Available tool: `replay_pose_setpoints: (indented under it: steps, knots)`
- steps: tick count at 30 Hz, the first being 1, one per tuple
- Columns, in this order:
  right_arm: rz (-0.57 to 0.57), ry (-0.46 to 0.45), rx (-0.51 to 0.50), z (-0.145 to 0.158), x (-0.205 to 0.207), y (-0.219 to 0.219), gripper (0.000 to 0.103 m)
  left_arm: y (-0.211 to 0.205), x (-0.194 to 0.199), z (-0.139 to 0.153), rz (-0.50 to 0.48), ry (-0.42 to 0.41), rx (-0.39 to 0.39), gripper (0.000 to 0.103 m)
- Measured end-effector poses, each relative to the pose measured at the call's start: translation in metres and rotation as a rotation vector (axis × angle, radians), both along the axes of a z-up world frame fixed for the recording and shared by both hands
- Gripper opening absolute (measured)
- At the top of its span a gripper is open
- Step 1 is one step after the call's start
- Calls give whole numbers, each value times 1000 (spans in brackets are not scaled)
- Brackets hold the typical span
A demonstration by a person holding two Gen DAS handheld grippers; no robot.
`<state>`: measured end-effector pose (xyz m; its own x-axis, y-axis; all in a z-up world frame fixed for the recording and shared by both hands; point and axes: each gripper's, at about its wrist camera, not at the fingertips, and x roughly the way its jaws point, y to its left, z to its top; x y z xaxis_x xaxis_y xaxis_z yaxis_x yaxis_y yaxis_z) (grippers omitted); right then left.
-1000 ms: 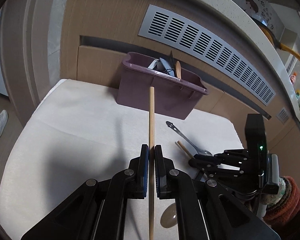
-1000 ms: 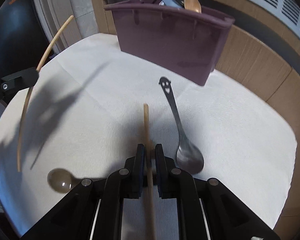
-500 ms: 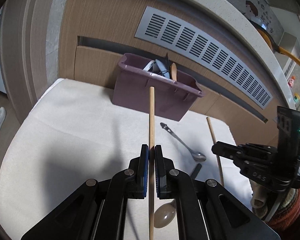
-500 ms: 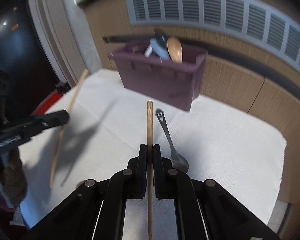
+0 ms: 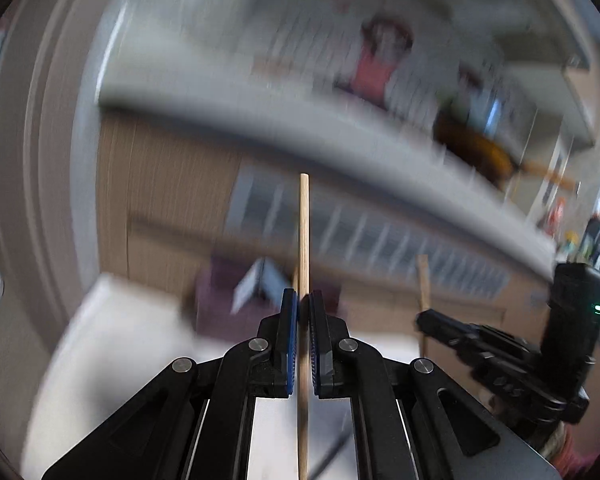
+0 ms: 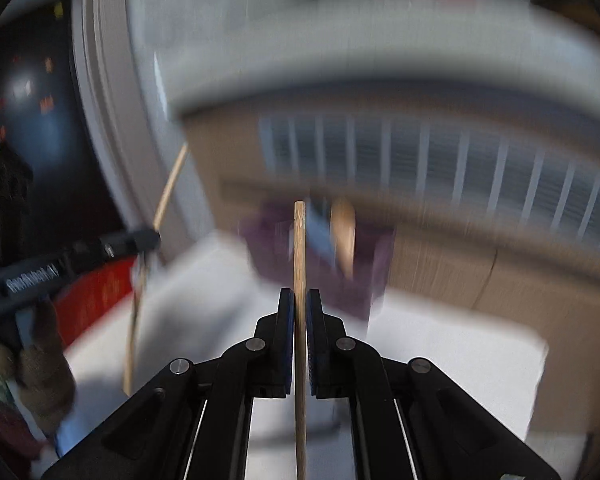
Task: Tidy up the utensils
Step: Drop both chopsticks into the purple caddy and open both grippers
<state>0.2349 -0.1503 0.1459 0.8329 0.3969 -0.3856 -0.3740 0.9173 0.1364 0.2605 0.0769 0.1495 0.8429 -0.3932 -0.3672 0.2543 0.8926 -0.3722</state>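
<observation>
So I've got a wooden stick in each hand: my left gripper (image 5: 303, 300) is clamped on one chopstick (image 5: 303, 240), my right gripper (image 6: 299, 300) is pinched tight on the other chopstick (image 6: 299, 248), both pointing to 12 o'clock. The purple bin (image 6: 364, 272) sits blurry right behind the tips, at about 12 to 1 o'clock in the right view. My plan: tip them point-down over the opening one at a time so they don't clash, then let go low.

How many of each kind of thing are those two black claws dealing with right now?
Wooden sticks: 2, one in the left claw (left stick), one in the right claw (right stick)
Purple bins: 1, blurred
Total: 3
</observation>
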Motion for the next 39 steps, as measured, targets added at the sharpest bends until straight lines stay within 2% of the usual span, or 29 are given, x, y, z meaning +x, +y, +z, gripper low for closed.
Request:
replay_pose_setpoints:
  steps: [1, 3, 6, 8, 10, 12, 15, 20, 24, 30, 31, 35, 37, 39]
  knots:
    - [-11, -61, 25, 16, 0, -2, 6, -1, 5, 21, 36, -89, 5, 6]
    - [-46, -212, 94, 53, 2, -8, 6, -3, 13, 40, 77, -176, 16, 6]
    - [-59, -303, 165, 72, 10, -10, 6, -6, 29, 51, 126, -269, 8, 6]
    - [-84, -357, 159, 70, 18, -5, 6, -11, 37, 48, 173, -345, 29, 6]
    - [-88, -354, 142, 60, 31, 0, 6, -18, 51, 35, 218, -403, 81, 6]
    - [-102, -339, 120, 46, 48, 5, 6, -23, 62, 22, 230, -418, 107, 6]
    - [-117, -329, 90, 29, 64, 10, 6, -23, 80, 0, 247, -408, 119, 6]
    - [-126, -304, 65, 4, 90, 13, 6, -15, 96, -26, 269, -401, 49, 6]
    - [-138, -327, 15, -6, 96, 20, 6, -15, 107, -38, 256, -393, 35, 6]
    - [-122, -286, -29, -25, 95, 25, 6, -17, 114, -60, 212, -331, 34, 6]
    - [-118, -273, -35, -28, 95, 25, 6, -18, 114, -65, 199, -319, 45, 6]
    - [-52, -99, -98, -46, 105, 24, 7, -20, 114, -80, 136, -228, 92, 9]
    - [-50, -66, -107, -51, 102, 21, 7, -18, 113, -84, 113, -181, 101, 19]
    - [-58, -56, -113, -51, 89, 16, 9, -12, 110, -86, 106, -125, 107, 41]
